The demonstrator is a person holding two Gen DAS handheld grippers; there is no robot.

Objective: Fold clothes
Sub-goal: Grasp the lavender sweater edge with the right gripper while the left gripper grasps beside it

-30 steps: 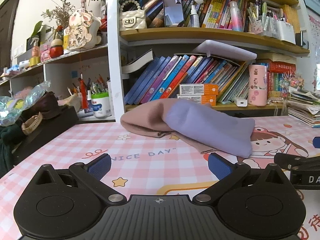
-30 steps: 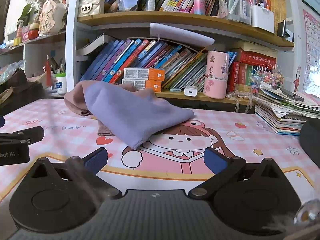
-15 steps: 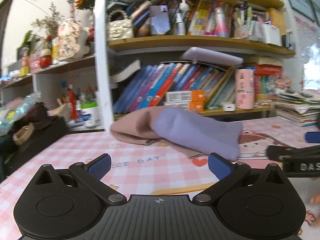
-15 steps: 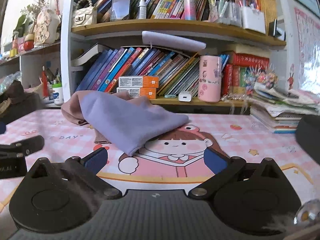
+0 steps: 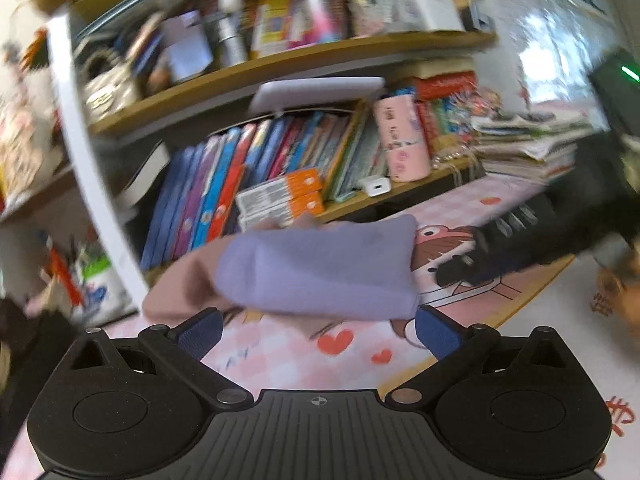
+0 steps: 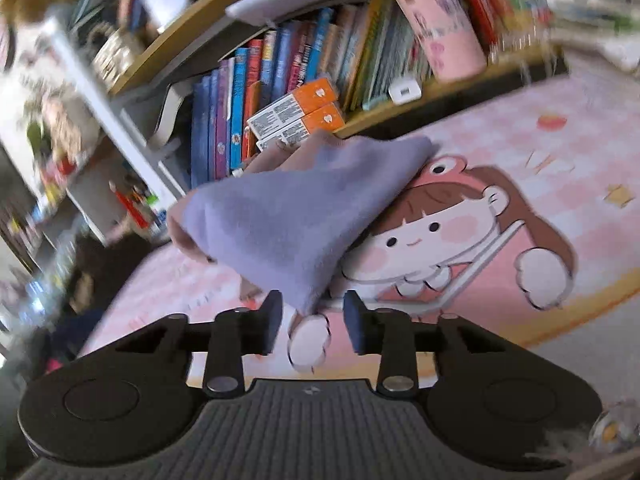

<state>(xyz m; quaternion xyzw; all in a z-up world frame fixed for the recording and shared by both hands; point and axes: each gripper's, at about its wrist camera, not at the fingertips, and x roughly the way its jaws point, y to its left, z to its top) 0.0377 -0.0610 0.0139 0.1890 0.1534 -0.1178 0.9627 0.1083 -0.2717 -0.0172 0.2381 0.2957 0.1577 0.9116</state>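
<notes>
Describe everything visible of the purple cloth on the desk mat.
The purple cloth looks soft and fleecy, lavender outside with a dusty pink layer showing at its left end and back edge. It lies loosely folded and bunched on the pink cartoon mat, in front of the bookshelf. One pointed corner reaches toward the right tongs, whose jaws are partly closed on either side of it, not yet gripping. The left tongs are wide open just short of its near edge.
</notes>
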